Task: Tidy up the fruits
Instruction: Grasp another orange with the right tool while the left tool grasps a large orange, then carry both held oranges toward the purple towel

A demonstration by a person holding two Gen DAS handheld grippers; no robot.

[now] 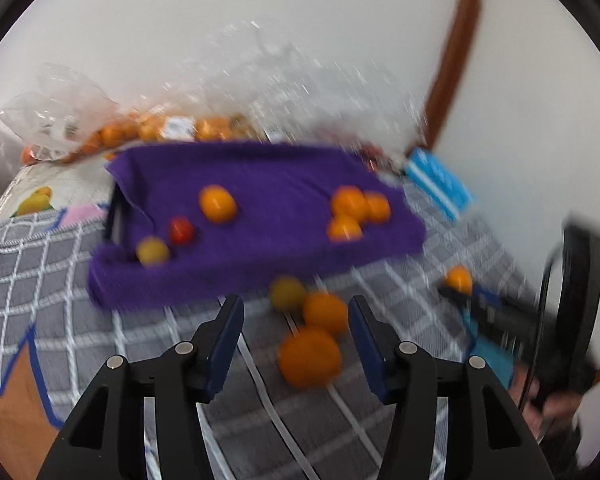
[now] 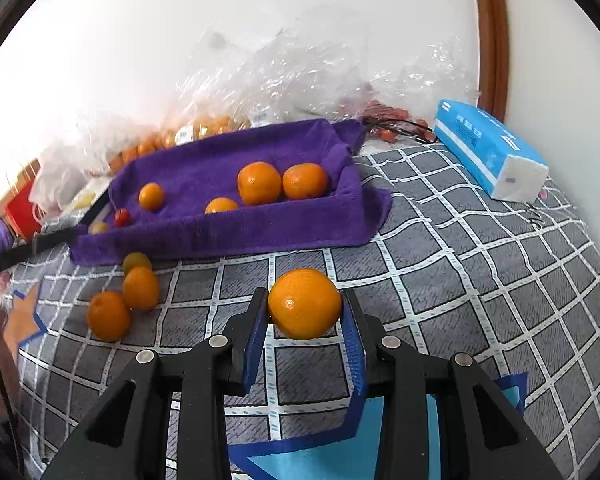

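R hand-held gripper (image 2: 305, 308) clamped on an orange (image 2: 304, 304), held above the grey checked cloth (image 2: 460, 280), near the front of the purple towel-lined tray (image 2: 228, 236). L hand-held gripper (image 1: 296, 312) wide open, nothing in it, hovering over two loose oranges (image 1: 310, 356) + a yellowish fruit (image 1: 287, 293) on the cloth just in front of the tray; L view blurred. Tray has 3 oranges (image 2: 260, 182) grouped at its right, 1 small orange (image 2: 151, 196), a red fruit (image 2: 122, 217) & a yellowish one (image 2: 99, 227) at left. Blue tissue pack (image 2: 488, 148) at right, plastic bags (image 2: 280, 76) behind.
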